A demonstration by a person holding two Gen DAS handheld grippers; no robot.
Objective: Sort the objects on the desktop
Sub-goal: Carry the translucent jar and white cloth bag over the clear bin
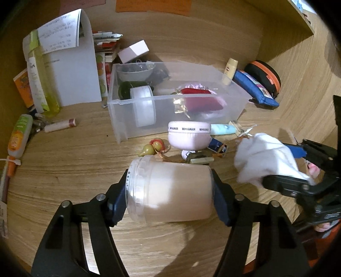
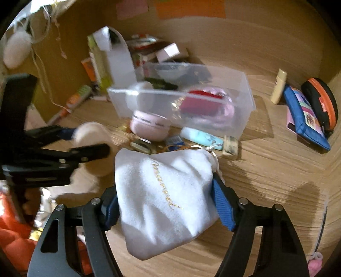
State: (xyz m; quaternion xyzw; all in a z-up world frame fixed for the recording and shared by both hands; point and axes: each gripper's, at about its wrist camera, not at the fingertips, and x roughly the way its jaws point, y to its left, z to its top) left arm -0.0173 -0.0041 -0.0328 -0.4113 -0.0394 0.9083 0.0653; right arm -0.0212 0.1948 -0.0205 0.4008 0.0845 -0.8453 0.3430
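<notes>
Sideways, jar (image 1: pixel 170 191) sits clamped between left tool (image 1: pixel 168 198) pads — pouch (image 2: pixel 164 198) likewise, right tool (image 2: pixel 166 204).

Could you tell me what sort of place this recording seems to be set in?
Probably a home desk or dressing table in a wooden alcove: the wood-grain desktop carries cosmetics such as a pink cream jar, a clear storage bin of toiletries, and sticky notes on the back panel.

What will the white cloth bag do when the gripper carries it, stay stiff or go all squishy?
Probably squishy: the white cloth bag already bulges and creases between the right gripper pads, so it likely sags. It looks soft and unlikely to slip. Its drawstring dangles, so it might snag on the clear plastic box.
</notes>
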